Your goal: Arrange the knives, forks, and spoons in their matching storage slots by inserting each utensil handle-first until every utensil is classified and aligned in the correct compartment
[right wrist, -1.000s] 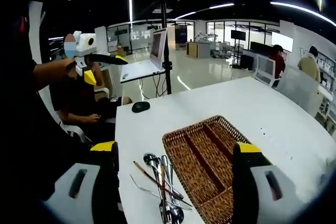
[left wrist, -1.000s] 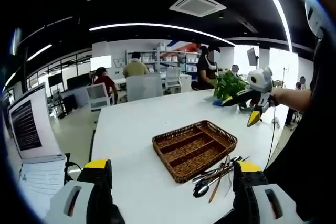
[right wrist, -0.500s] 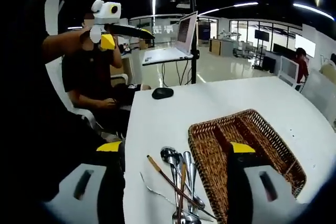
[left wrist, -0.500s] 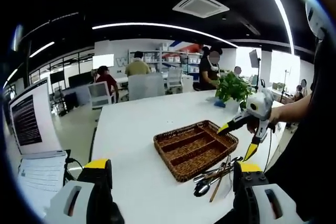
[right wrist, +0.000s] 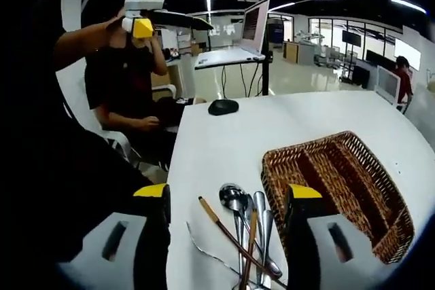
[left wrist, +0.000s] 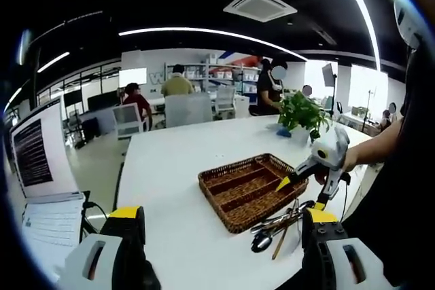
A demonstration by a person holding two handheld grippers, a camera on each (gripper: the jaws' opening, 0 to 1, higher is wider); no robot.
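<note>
Landmark: a wicker cutlery tray [left wrist: 250,189] [right wrist: 346,185] with long divided slots is seen on the white counter [left wrist: 170,188] [right wrist: 224,147].
Utensils: a loose pile of utensils [left wrist: 282,223] [right wrist: 243,232] is laid on the counter just beside the tray's near long edge; spoon bowls and wooden-coloured handles are made out, the separate pieces being crossed over one another. No utensil is seen in the tray's slots.
Left tongs [left wrist: 221,236]: held spread wide, with nothing gripped, above the counter short of the tray. In the right gripper view they [right wrist: 144,11] are seen raised high, well away from the tray.
Right tongs [right wrist: 228,216]: held spread wide over the utensil pile beside the tray, with nothing gripped. In the left gripper view they [left wrist: 299,191] are seen angled down at the tray's corner, above the pile.
Beyond the tray: a potted plant [left wrist: 301,115] is stood on the counter; a computer mouse [right wrist: 222,106] lies at the counter's far edge.
</note>
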